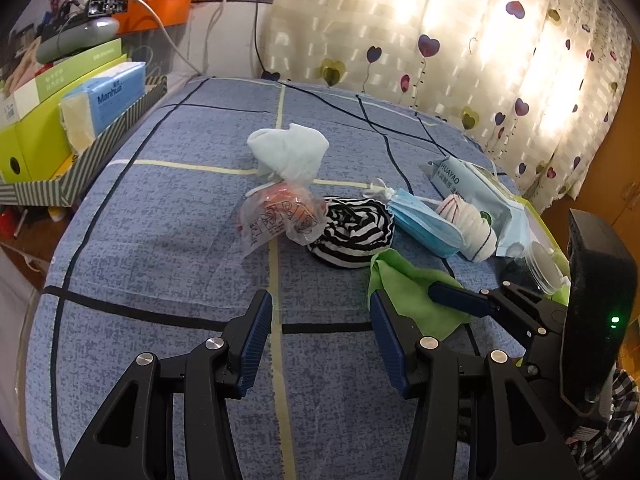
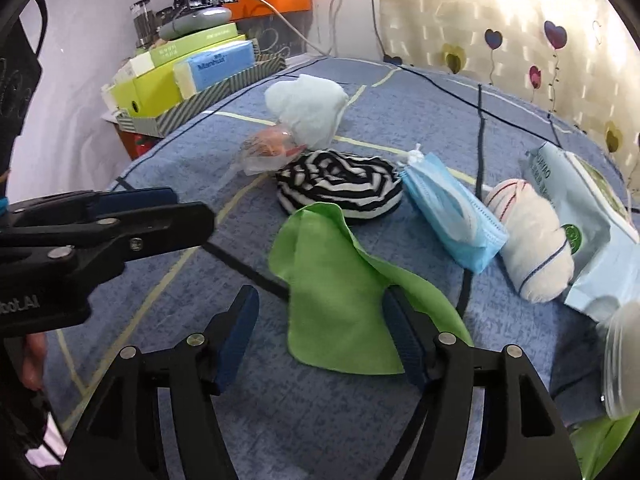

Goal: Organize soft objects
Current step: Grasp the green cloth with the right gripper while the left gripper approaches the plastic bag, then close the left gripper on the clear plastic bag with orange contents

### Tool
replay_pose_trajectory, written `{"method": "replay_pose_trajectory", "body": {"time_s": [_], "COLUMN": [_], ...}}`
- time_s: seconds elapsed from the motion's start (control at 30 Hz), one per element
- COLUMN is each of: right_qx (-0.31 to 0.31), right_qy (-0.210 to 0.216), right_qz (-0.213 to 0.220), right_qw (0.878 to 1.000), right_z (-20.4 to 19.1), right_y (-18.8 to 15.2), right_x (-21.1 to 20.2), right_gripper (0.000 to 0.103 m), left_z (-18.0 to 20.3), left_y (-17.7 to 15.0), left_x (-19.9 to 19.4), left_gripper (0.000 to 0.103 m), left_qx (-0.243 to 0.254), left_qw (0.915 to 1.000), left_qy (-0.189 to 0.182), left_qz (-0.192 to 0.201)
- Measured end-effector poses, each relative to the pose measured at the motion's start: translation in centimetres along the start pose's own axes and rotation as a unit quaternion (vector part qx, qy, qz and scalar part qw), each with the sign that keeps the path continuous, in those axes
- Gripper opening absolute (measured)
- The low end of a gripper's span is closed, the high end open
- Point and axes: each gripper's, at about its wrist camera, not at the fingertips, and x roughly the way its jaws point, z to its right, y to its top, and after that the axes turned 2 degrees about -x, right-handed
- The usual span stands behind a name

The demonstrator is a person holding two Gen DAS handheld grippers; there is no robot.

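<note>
- Left wrist view: the left gripper hangs over the blue patterned bedspread, jaws spread, nothing between them
- Right wrist view: the right gripper has its jaws spread wide; the green cloth lies slack on the bedspread between them, its near edge against the right-hand finger, not pinched
- Beyond the cloth sit a black-and-white striped bundle, a folded blue face mask, a white rolled sock and a wipes pack
- Farther back, a pale blue cloth bundle rests beside a crumpled clear plastic bag
</note>
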Motion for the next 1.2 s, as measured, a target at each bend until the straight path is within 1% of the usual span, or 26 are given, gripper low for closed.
{"method": "replay_pose_trajectory", "body": {"time_s": [0.03, 0.13, 0.4, 0.43, 0.57, 0.6, 0.67, 0.8, 0.87, 1.0, 1.1, 1.13, 1.2], "right_qx": [0.001, 0.008, 0.023, 0.024, 0.031, 0.032, 0.033, 0.041, 0.043, 0.045, 0.046, 0.047, 0.048], "right_qy": [-0.011, -0.02, -0.03, -0.032, -0.036, -0.036, -0.039, -0.038, -0.038, -0.037, -0.035, -0.034, -0.032], "right_qz": [-0.007, -0.008, -0.008, -0.007, -0.001, 0.0, 0.001, 0.003, 0.004, 0.004, 0.004, 0.004, 0.004], "right_qw": [1.0, 1.0, 0.999, 0.999, 0.999, 0.999, 0.999, 0.998, 0.998, 0.998, 0.998, 0.998, 0.998], "right_z": [0.1, 0.6, 1.4, 1.4, 1.7, 1.8, 1.8, 2.1, 2.2, 2.2, 2.3, 2.3, 2.4], "right_y": [0.0, 0.0, 0.1, 0.1, 0.0, 0.0, 0.0, -0.2, -0.2, -0.3, -0.3, -0.3, -0.3], "right_x": [0.3, 0.3, 0.3, 0.3, 0.1, 0.0, 0.0, -0.1, -0.2, -0.3, -0.3, -0.3, -0.3], "right_gripper": [0.065, 0.065, 0.065, 0.061, 0.036, 0.035, 0.023, 0.017, 0.015, 0.014, 0.014, 0.014, 0.014], "left_z": [0.0, -0.1, 0.0, 0.0, 0.0, 0.0, 0.0, -0.1, -0.4, -1.0, -1.1, -1.3, -1.4], "left_y": [0.1, 0.2, 0.6, 0.7, 1.2, 1.4, 1.8, 2.7, 3.2, 4.0, 4.6, 4.9, 5.3], "left_x": [0.1, 0.2, 0.9, 1.0, 1.3, 1.4, 1.7, 2.4, 2.7, 3.4, 4.2, 4.7, 5.1], "left_gripper": [0.05, 0.05, 0.05, 0.05, 0.05, 0.05, 0.05, 0.051, 0.054, 0.054, 0.055, 0.055, 0.055], "left_qx": [0.0, 0.001, 0.004, 0.003, 0.006, 0.008, 0.008, 0.009, 0.005, -0.004, 0.003, 0.0, 0.003], "left_qw": [1.0, 1.0, 1.0, 1.0, 0.9999, 0.9999, 0.9998, 0.9996, 0.9997, 0.9995, 0.9994, 0.9992, 0.9987], "left_qy": [0.0, -0.001, 0.001, 0.002, 0.009, 0.01, 0.014, 0.024, 0.024, 0.03, 0.032, 0.037, 0.049], "left_qz": [0.0, -0.003, -0.008, -0.009, -0.008, -0.008, -0.01, -0.009, -0.008, -0.01, -0.011, -0.018, -0.016]}}
